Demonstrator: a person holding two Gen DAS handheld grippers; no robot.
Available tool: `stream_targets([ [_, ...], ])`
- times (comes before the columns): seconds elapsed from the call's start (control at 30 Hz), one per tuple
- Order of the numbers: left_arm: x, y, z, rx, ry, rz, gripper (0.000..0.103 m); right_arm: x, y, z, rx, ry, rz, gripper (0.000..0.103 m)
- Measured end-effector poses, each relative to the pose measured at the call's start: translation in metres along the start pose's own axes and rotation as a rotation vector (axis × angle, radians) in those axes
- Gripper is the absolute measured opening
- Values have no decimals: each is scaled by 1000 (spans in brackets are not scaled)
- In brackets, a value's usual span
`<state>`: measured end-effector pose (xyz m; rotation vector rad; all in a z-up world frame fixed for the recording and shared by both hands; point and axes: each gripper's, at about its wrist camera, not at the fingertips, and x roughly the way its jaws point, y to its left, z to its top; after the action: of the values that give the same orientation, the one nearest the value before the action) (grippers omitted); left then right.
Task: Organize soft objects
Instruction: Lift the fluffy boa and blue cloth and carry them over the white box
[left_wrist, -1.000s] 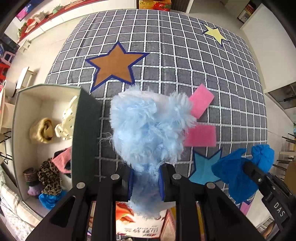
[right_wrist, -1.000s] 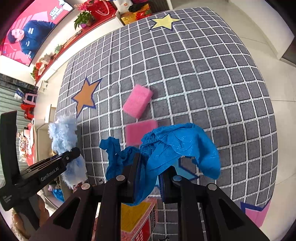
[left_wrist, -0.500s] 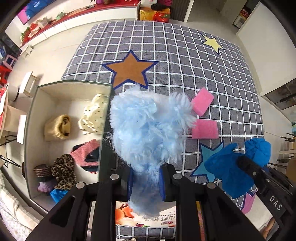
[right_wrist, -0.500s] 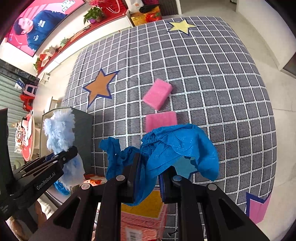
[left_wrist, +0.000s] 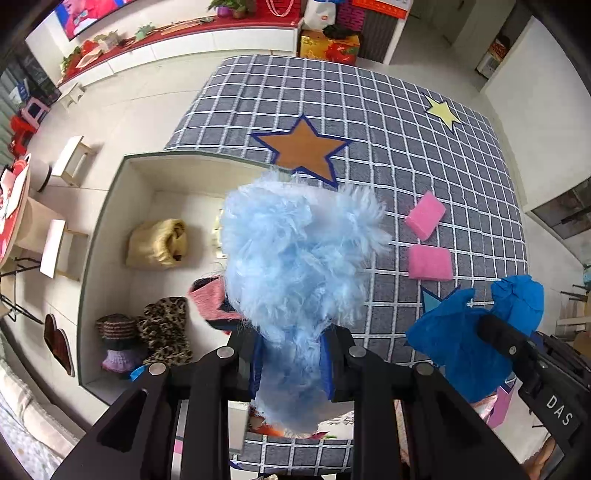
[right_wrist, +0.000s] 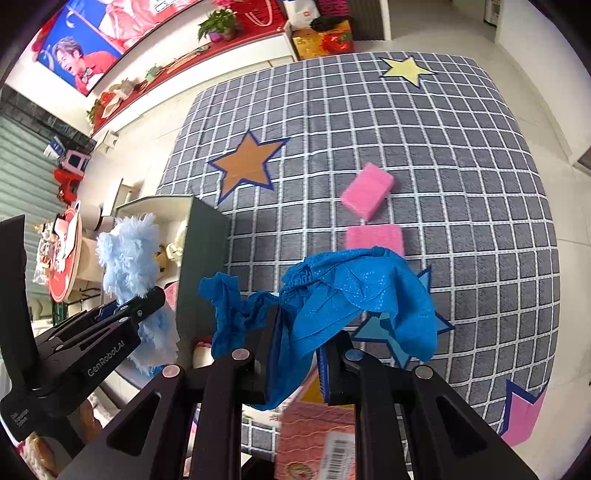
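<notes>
- My left claw (left_wrist: 291, 354) clamped on fluffy blue toy (left_wrist: 295, 254), hanging over the box (left_wrist: 110, 206).
- Box holds tan bag (left_wrist: 157, 242), leopard cloth (left_wrist: 166, 328), pink knit (left_wrist: 208, 301).
- Right claw (right_wrist: 295, 354) pinching blue cloth (right_wrist: 351, 291); two pink sponges (right_wrist: 367, 190) on rug at 1 o'clock.

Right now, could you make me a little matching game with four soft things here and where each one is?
Things:
1. fluffy light-blue item
2. blue cloth
3. pink sponges
4. leopard-print item

Places:
a. lying on the checked rug
b. inside the storage box
c. pinched in the left gripper
d. pinched in the right gripper

Pairs: 1-c, 2-d, 3-a, 4-b
</notes>
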<state>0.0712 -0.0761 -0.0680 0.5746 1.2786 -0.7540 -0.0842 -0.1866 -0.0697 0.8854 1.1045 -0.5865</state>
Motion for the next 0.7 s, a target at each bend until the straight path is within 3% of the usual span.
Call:
stream_targets([
  [0.7,2,120,-28,-202,18,35,27,29,116,-10,-222,71,12,19],
])
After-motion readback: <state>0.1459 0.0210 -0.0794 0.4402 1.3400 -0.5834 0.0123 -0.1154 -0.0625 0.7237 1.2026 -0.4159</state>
